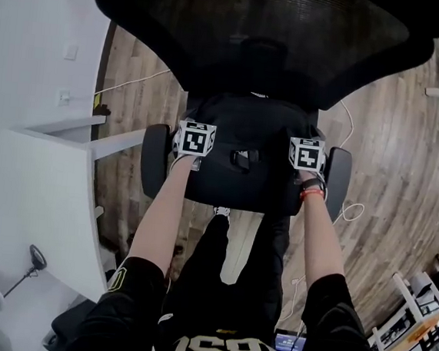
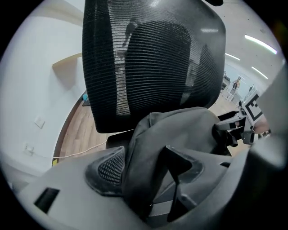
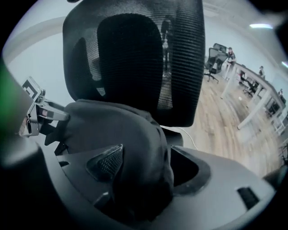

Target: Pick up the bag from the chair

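A black fabric bag lies on the seat of a black mesh-backed office chair. My left gripper holds the bag's left side and my right gripper holds its right side. In the left gripper view a fold of the grey-black bag runs down between the jaws, which are shut on it. The right gripper view shows the same: bag fabric is pinched between its shut jaws. Each gripper view shows the other gripper at the bag's far side.
The chair's armrests flank the bag on both sides. A white desk stands at the left, and white cables lie on the wood floor. My legs stand close to the seat's front edge. Desks and chairs stand far off at the right.
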